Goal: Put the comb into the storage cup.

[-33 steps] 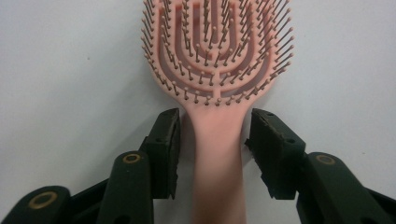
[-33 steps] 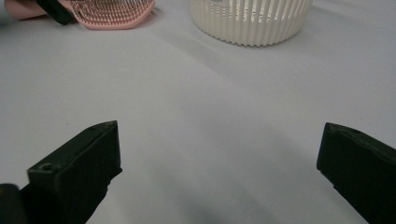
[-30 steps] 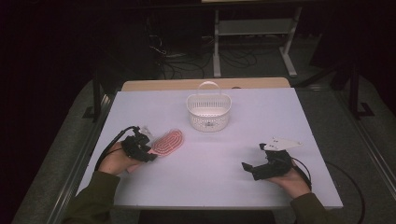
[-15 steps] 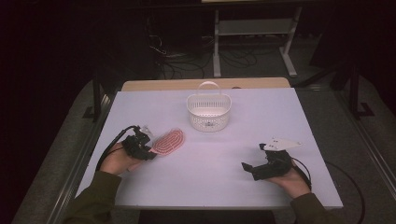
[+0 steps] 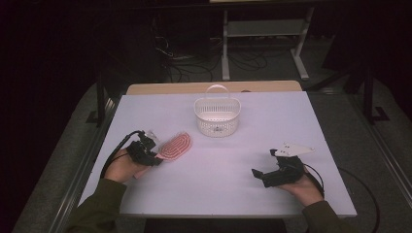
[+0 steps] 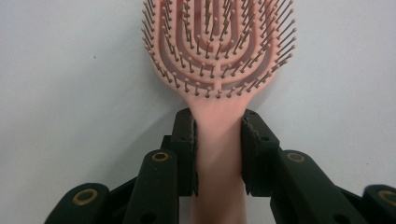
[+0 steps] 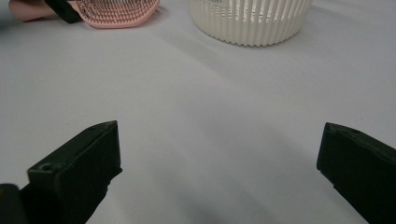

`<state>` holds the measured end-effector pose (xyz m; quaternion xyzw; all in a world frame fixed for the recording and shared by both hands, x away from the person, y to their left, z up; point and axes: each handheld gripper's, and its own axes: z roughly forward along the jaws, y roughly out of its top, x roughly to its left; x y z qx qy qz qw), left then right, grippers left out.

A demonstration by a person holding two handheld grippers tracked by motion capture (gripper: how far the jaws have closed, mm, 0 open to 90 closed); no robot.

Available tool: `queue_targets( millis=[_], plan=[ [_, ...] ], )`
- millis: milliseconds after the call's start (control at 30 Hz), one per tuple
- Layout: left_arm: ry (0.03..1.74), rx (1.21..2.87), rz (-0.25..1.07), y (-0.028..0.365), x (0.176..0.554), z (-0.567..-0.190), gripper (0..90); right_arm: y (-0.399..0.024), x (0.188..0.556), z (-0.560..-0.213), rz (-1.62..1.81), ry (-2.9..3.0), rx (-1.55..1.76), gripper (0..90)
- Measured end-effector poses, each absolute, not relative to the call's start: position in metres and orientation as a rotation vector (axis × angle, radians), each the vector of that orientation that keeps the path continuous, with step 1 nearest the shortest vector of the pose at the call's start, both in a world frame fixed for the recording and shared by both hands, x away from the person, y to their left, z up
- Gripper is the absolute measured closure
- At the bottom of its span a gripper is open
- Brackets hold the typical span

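We noted the left gripper had just closed on the pink plastic vented hairbrush at its stiff neck; probably light, slick. Right gripper gaped, empty.

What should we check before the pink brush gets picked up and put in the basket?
1. Left gripper jaws on the pink hairbrush handle: ok, they have just been closing and both pads press its sides.
2. Brush still flat on the white table: ok.
3. White basket upright, with its handle up: ok.
4. Basket empty enough: cannot tell, something small and dark shows at its bottom.
5. Right gripper out of the way: ok, open with nothing between its jaws.
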<state>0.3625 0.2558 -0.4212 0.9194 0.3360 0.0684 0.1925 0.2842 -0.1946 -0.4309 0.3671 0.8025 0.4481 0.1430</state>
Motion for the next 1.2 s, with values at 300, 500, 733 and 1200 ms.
queue_targets(
  millis=[300,500,733,1200],
  plan=[
    [0.945,2.577,0.182,0.258,0.362,-0.42,70.0,-0.195,0.284,-0.431,1.294,2.314,1.06,0.0],
    [0.946,2.561,0.185,0.26,0.361,-0.419,70.0,-0.195,0.284,-0.431,1.294,2.314,1.06,0.0],
    [0.918,2.51,0.19,0.263,0.359,-0.412,70.0,-0.195,0.284,-0.431,1.293,2.318,1.059,0.0],
    [0.875,2.405,0.195,0.264,0.353,-0.397,70.0,-0.195,0.285,-0.431,1.293,2.32,1.058,0.0]
  ],
)
